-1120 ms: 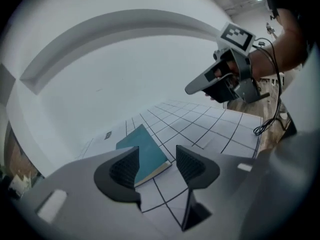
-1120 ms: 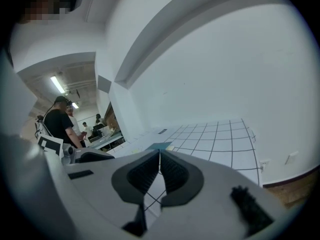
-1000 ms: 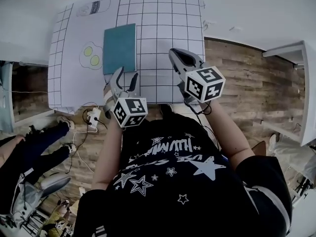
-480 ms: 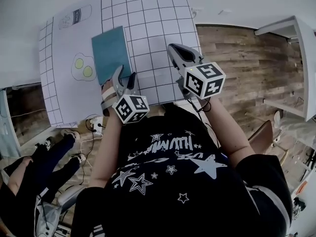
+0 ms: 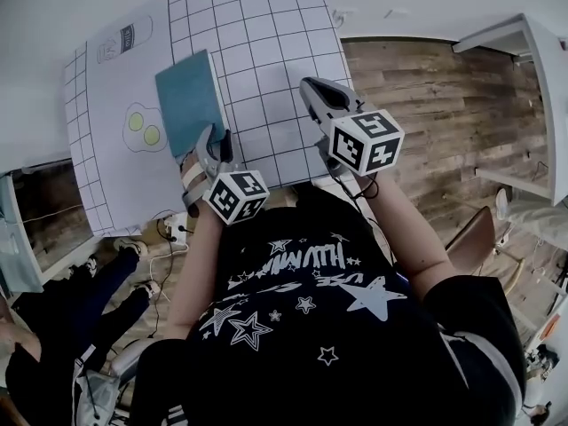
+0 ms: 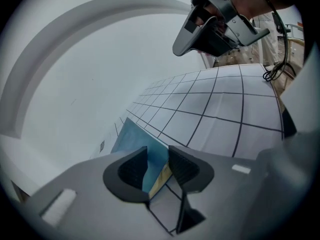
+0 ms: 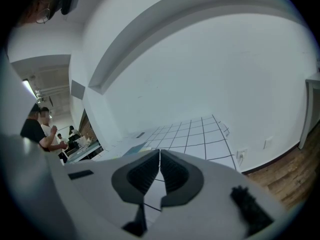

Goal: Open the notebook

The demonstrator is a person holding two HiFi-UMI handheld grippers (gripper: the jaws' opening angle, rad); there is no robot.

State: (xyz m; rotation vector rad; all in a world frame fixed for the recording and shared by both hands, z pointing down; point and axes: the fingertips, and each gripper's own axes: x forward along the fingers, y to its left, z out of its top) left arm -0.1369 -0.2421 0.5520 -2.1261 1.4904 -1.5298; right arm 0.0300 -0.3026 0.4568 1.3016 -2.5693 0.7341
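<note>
- While the right gripper (image 5: 312,90) hangs over the gridded counter (image 5: 266,34) on the right, pressed together and empty, the left gripper (image 5: 216,140) has come down to the near edge of the notebook (image 5: 188,100).
- Its jaws have just been closing from full spread to partway. The near right corner, teal cover and pale page edge, shows in the gap, and the pads are not yet pressing.
- The notebook lies shut and flat, left of centre.
- Judged from this, the pinch is being set and should catch the cover alone.
</note>
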